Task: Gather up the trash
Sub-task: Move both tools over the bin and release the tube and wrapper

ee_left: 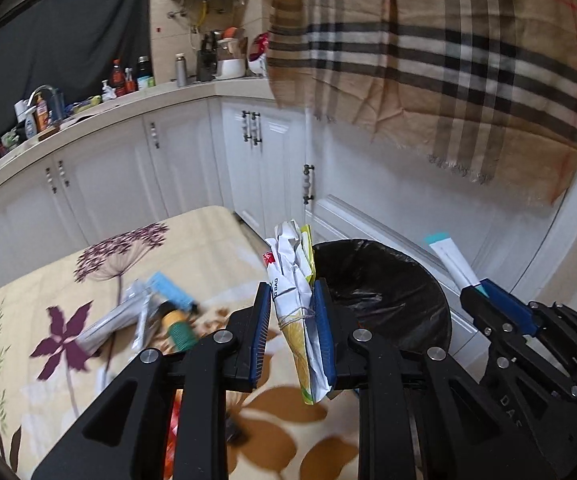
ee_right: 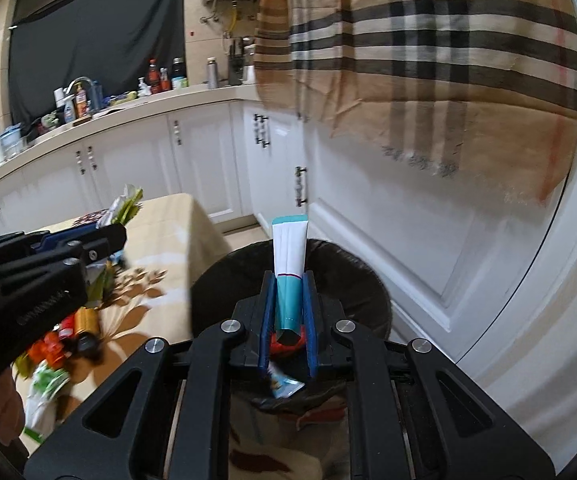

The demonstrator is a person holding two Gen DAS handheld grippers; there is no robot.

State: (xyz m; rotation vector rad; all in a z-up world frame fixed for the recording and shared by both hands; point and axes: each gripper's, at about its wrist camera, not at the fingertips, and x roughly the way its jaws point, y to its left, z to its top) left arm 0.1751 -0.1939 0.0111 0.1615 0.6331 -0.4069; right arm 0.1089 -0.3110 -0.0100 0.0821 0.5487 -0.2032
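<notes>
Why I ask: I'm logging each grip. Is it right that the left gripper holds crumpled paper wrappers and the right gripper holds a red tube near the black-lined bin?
Not quite. The tube in the right gripper is white and teal, not red, as the right wrist view shows. The left gripper does hold crumpled paper wrappers near the bin.

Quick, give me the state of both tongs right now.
Left tongs: closed on a crumpled paper wrapper.
Right tongs: closed on a white and teal tube.
</notes>
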